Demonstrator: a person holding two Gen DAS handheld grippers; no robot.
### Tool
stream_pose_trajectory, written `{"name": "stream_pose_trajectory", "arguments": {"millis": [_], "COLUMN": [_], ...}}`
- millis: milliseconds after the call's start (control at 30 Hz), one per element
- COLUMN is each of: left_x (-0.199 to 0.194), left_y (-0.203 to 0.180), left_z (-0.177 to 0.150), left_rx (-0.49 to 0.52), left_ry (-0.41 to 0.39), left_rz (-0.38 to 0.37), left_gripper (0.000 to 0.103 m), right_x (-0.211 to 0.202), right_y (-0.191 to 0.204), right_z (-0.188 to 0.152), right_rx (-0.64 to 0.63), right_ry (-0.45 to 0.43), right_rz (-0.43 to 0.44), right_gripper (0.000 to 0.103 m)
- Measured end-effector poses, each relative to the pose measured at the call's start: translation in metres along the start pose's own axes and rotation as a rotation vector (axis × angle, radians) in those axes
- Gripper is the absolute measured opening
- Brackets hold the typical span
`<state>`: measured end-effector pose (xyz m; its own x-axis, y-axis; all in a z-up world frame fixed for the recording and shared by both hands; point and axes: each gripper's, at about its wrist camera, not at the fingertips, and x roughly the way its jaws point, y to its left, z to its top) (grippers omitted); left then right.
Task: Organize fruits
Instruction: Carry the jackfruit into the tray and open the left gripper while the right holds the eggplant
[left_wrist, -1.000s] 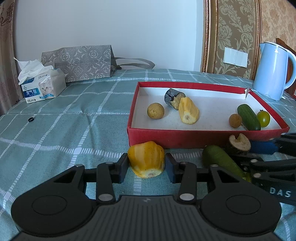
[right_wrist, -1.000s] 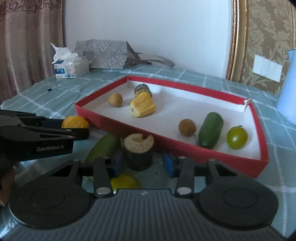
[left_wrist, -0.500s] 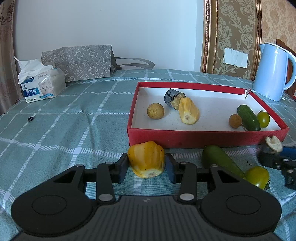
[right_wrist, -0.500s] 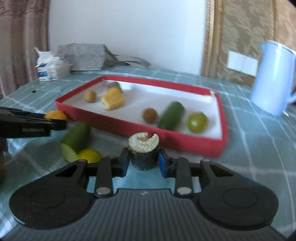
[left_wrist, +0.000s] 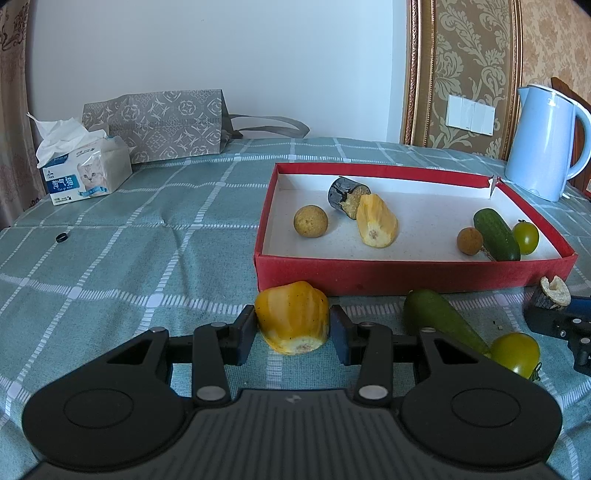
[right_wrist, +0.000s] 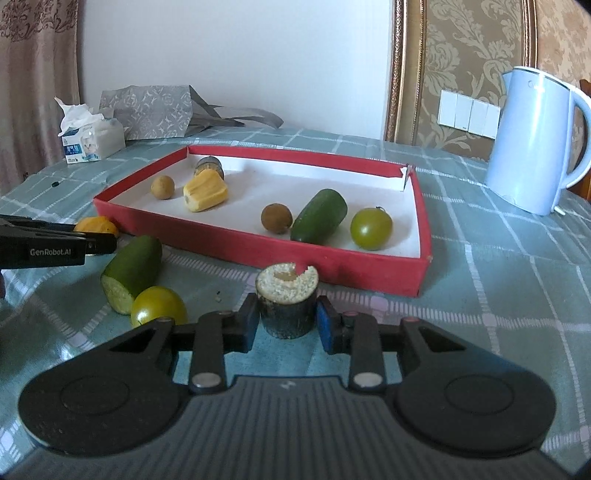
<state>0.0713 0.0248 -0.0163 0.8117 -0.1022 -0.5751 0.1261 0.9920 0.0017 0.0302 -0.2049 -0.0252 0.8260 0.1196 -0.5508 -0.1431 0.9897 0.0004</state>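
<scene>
Checked cloth covers the table (left_wrist: 110, 266); left hand-held gripper (left_wrist: 292, 328) clasps a ridged yellow fruit piece (left_wrist: 293, 317), right hand-held gripper (right_wrist: 287, 325) a dark cylindrical stub (right_wrist: 287, 302).

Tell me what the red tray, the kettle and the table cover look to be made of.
Red tray: likely cardboard with a matte red outside and white lining; one far corner looks torn or split.
Kettle: looks like smooth pale blue plastic with a soft sheen, though painted metal is possible.
Table cover: woven cloth, matte teal with white checks; it shows creases.
</scene>
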Motion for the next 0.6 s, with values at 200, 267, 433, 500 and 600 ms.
{"name": "stream_pose_trajectory", "arguments": {"millis": [200,267,433,500,600], "left_x": [-0.006,-0.012,-0.015,-0.013,-0.012], "left_y": [-0.002,-0.001,0.001,0.001,0.002], "left_z": [-0.001,-0.001,0.0,0.001,0.001], "left_rx": [0.02,0.003,-0.009,-0.009,-0.014], "left_ry": [-0.019,-0.031,-0.039,-0.031,-0.022], "left_rz": [0.002,-0.011,0.021,0.035,0.062], "left_gripper": [0.041,0.042,0.042,0.042,0.042], "right_x": [0.0,0.0,0.0,0.0,0.0], "right_y": [0.0,0.0,0.0,-0.001,0.0], "right_z": [0.0,0.0,0.0,-0.001,-0.001], "right_rx": [0.004,0.005,0.0,-0.001,-0.001], "right_ry": [0.001,0.001,0.006,0.005,0.006], "right_rz": [0.003,0.003,0.001,0.002,0.002], "right_gripper": [0.031,0.031,0.031,0.031,0.031]}}
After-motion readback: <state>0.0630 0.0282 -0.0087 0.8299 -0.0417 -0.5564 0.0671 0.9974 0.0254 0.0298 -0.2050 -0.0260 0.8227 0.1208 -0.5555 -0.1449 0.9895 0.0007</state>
